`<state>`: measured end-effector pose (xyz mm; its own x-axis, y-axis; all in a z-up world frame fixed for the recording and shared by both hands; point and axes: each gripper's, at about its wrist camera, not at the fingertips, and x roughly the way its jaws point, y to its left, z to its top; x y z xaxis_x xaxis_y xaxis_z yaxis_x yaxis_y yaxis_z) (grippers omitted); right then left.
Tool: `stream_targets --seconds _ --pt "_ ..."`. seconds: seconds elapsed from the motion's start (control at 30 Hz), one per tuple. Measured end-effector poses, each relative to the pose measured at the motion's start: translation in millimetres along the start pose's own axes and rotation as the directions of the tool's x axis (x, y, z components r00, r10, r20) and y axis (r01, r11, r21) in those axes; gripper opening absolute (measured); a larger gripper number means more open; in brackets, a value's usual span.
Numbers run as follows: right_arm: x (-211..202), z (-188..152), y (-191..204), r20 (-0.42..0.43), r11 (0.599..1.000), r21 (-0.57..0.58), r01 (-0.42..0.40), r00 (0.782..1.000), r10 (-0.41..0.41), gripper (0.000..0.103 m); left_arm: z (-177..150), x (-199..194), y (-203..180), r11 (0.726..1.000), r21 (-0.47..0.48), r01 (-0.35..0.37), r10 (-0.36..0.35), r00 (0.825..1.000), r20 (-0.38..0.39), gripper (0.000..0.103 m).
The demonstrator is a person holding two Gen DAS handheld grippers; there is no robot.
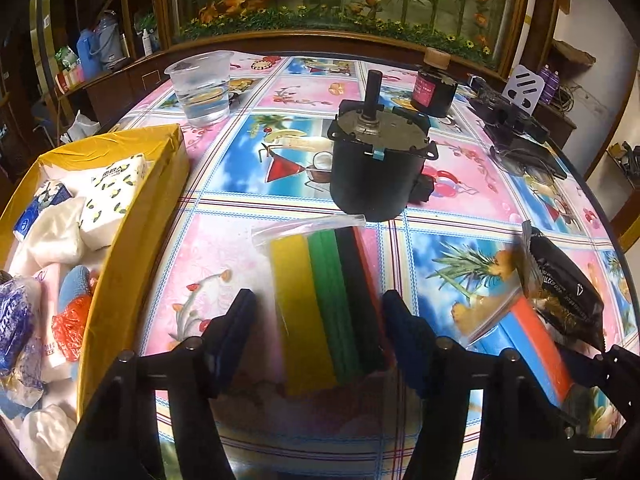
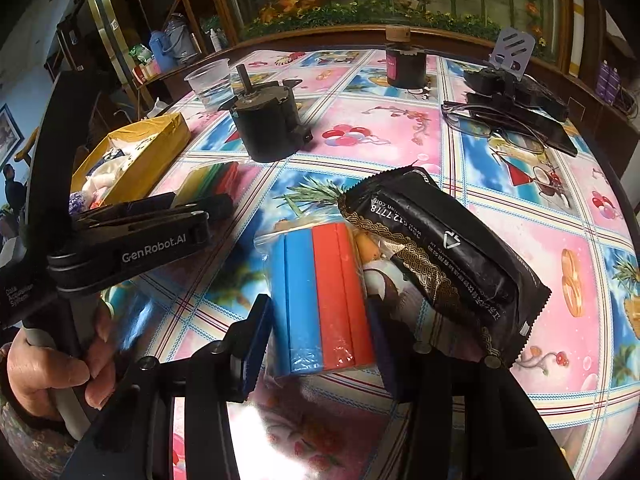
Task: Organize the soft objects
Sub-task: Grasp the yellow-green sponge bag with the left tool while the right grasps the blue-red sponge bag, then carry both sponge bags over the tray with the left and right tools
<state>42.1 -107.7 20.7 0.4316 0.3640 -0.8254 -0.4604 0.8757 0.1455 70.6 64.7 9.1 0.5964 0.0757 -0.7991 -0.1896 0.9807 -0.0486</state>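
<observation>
A bagged sponge pack in yellow, green, black and red (image 1: pixel 326 304) lies on the table between the fingers of my open left gripper (image 1: pixel 320 316); the left pad stands apart from it. A bagged blue and red sponge pack (image 2: pixel 320 300) lies between the fingers of my right gripper (image 2: pixel 320 320), whose pads sit close against its sides. A black tissue packet (image 2: pixel 444 256) lies tilted just right of it. A yellow box (image 1: pixel 136 236) at the left holds several tissue packs and soft items.
A black motor (image 1: pixel 376 164) stands behind the sponges. A plastic cup of water (image 1: pixel 202 88), a dark bottle (image 1: pixel 434 88), glasses (image 2: pixel 492 128) and a black phone stand (image 2: pixel 516 84) sit farther back on the patterned tablecloth.
</observation>
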Motion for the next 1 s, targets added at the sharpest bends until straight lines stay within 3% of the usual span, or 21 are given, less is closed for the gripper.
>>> stream_targets --seconds 0.03,0.07,0.1,0.57,1.0 --pt "0.2 0.3 -0.3 0.001 1.000 -0.001 0.001 1.000 -0.001 0.052 0.0 -0.5 0.2 1.000 0.000 0.000 0.000 1.000 0.001 0.058" --pt "0.1 0.3 0.0 0.002 1.000 -0.001 0.001 1.000 -0.001 0.052 -0.1 -1.5 1.3 1.000 -0.004 0.001 -0.001 1.000 0.005 0.046" --pt "0.3 0.6 -0.8 0.003 1.000 0.000 0.000 1.000 0.000 0.052 0.2 -2.3 2.9 1.000 -0.009 -0.001 0.001 1.000 0.008 0.043" --pt "-1.5 0.2 -4.4 0.010 0.999 0.022 -0.032 0.999 0.032 0.050 -1.2 -8.8 4.5 1.000 -0.019 0.007 -0.006 0.999 0.036 0.042" --pt "-15.5 2.7 -1.0 0.097 0.997 0.020 -0.071 0.993 0.069 0.050 0.0 -43.7 -4.6 1.000 0.022 0.014 -0.018 0.980 0.200 0.042"
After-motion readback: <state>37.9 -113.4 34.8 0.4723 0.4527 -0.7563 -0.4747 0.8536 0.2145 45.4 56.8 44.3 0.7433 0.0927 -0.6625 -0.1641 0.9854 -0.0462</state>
